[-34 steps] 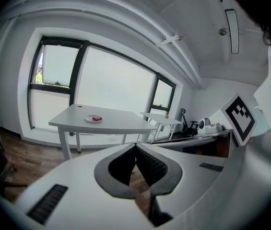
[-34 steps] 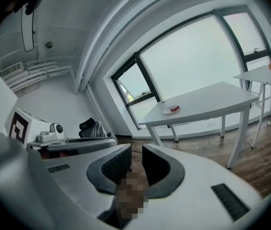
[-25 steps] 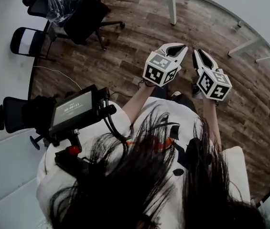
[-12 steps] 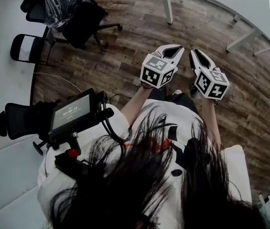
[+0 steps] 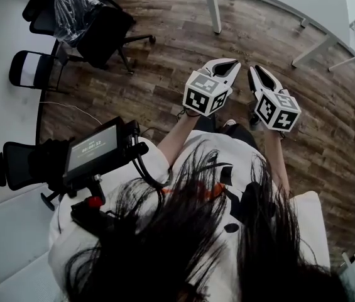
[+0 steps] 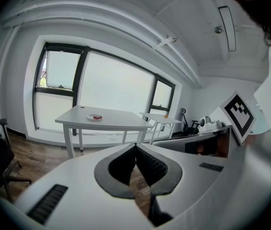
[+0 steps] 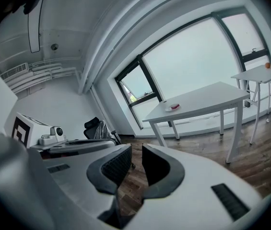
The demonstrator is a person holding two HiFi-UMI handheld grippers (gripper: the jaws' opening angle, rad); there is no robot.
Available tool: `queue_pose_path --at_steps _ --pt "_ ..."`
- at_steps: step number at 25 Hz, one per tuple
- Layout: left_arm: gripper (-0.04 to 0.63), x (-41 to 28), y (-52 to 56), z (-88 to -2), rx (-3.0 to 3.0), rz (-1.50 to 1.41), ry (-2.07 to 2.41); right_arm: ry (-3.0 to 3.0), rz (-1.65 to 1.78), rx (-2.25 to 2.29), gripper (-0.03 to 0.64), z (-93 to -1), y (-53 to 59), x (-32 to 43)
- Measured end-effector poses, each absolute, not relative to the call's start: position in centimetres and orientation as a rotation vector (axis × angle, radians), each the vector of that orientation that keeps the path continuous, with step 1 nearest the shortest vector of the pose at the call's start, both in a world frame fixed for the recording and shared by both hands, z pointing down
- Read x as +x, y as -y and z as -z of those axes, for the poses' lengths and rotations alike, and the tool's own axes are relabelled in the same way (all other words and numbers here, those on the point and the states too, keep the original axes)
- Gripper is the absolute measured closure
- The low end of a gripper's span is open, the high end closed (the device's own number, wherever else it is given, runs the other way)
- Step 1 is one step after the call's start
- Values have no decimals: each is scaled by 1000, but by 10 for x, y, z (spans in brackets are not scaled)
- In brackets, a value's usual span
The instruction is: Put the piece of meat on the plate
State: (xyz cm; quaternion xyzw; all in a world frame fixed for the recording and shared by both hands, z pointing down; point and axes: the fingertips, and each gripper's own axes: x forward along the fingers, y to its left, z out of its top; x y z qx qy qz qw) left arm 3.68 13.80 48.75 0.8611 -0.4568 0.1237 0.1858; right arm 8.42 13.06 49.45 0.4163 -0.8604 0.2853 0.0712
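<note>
Both grippers had drifted slightly toward the left of the head view since the earlier frame, and the white table leg at the top edge had slid left with them. Their pose and their jaws looked unchanged.

In the head view the white left gripper with its marker cube (image 5: 232,63) and the matching white right gripper (image 5: 252,73) were held side by side at upper centre, above the brown wooden plank floor (image 5: 164,61). Their tips pointed toward the top of the frame and leaned toward each other.

The left gripper view showed the left gripper's jaws drawn fully together, tips touching, with nothing between them. The right gripper view showed the right gripper's jaws closed to a thin slit, also empty.

The small red piece of meat (image 6: 97,117) lay on the small round white plate (image 6: 89,118), at left of centre in the left gripper view. The plate stood on the large white rectangular table (image 6: 114,121) by the window, well apart from both grippers. The meat read as a patch wider than it was high. It was too small to tell which way it pointed.

By count there were two grippers, one piece of meat and one plate. There were two tables, the second being a smaller white side table (image 6: 161,120) to the right that carried one small orange round thing (image 6: 165,115). At least three black office chairs (image 5: 105,27) stood at the left of the head view.
</note>
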Motion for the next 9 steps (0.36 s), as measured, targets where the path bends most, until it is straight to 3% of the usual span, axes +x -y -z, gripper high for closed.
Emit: queue_pose_path --at_steps 9 --pt "591 38 -139 -489 2422 -358 1288 2575 -864 1253 538 -499 -130 88"
